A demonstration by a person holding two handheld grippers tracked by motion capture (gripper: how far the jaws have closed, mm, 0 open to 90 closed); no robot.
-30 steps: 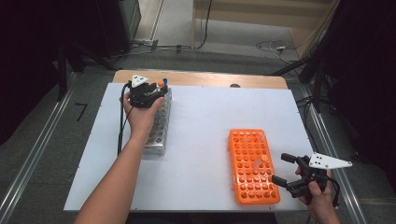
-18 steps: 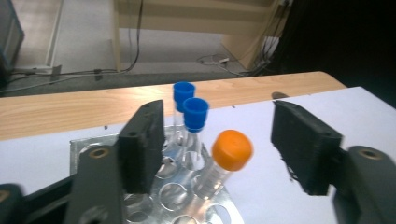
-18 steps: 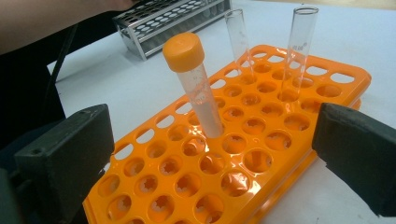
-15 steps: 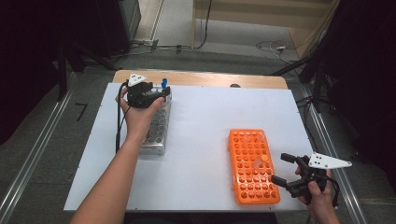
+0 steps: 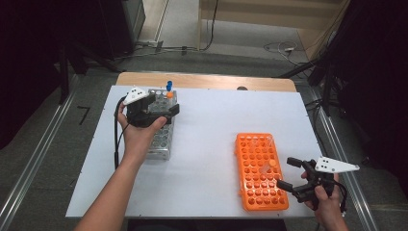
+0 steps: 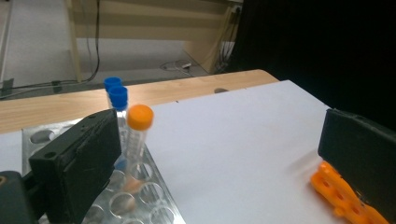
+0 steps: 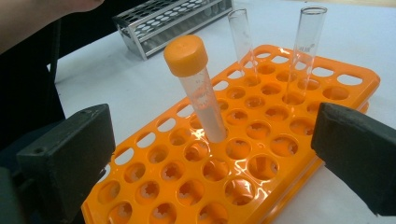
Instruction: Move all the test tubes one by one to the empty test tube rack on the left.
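Observation:
A metal rack (image 5: 161, 142) stands at the table's left with a blue-capped tube (image 5: 169, 85) and an orange-capped tube (image 5: 170, 95) at its far end. My left gripper (image 5: 162, 104) hovers open over this rack, just short of the tubes. In the left gripper view the orange-capped tube (image 6: 137, 135) and two blue-capped tubes (image 6: 116, 95) stand by the left jaw, apart from it. An orange rack (image 5: 260, 168) lies at the right. My right gripper (image 5: 288, 172) is open at its near right edge, facing an orange-capped tube (image 7: 198, 88) and two bare glass tubes (image 7: 306, 42).
The white table top (image 5: 211, 120) ends in a wooden strip (image 5: 207, 82) at the far side. Black cables trail from both grippers. The person's left forearm (image 5: 120, 187) crosses the near left of the table. Dark floor and equipment surround the table.
My left gripper has drawn back toward the person along the metal rack, uncovering the capped tubes. The right gripper has stayed put.

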